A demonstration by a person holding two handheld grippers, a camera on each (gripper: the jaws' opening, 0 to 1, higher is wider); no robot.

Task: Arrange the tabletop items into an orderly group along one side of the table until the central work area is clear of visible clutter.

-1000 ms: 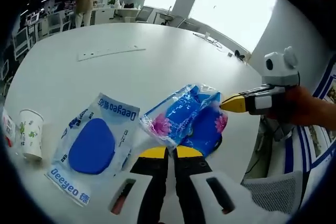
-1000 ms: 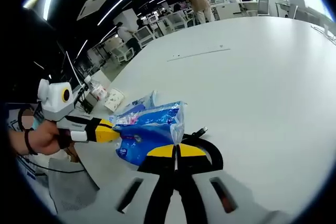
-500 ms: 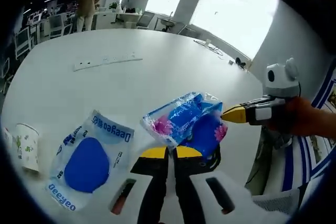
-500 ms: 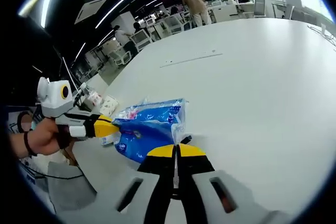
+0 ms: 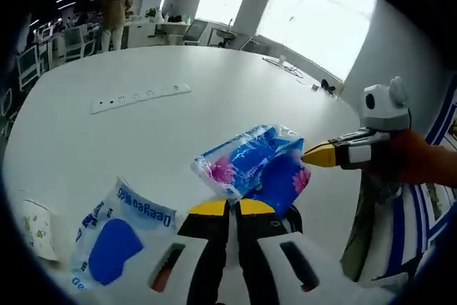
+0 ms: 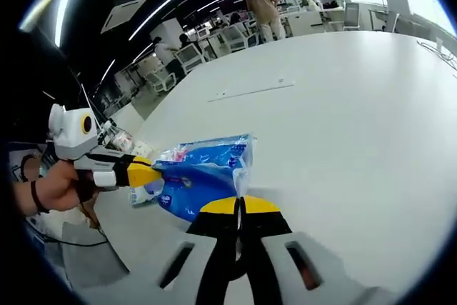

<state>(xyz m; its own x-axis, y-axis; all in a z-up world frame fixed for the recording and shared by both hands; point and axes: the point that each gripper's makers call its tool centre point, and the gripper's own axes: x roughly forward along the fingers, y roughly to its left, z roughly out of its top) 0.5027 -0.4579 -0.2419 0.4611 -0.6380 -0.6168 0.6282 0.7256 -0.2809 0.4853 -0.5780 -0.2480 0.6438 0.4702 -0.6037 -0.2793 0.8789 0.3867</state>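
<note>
A crinkly blue plastic packet (image 5: 250, 164) with pink flowers hangs above the white table (image 5: 164, 126), held from two sides. In the left gripper view my left gripper (image 5: 228, 208) is shut on its near edge. My right gripper (image 5: 308, 153) comes in from the right, and its yellow tip touches the packet's far end. In the right gripper view my right gripper (image 6: 239, 205) is shut on the packet (image 6: 203, 173), and the left gripper (image 6: 151, 174) pinches the other end. A flat Deeyeo packet (image 5: 121, 237) with a blue oval lies at lower left.
A paper cup (image 5: 39, 228) stands at the table's left edge. A white power strip (image 5: 139, 96) lies farther out on the table; the right gripper view also shows the power strip (image 6: 250, 91). People (image 6: 260, 3) stand among desks and chairs beyond. A hand (image 5: 418, 162) holds the right gripper.
Both grippers have kept their hold on the blue packet. Both views have shifted with the hands. The black cable loop under the packet in the right gripper view is gone from sight.
</note>
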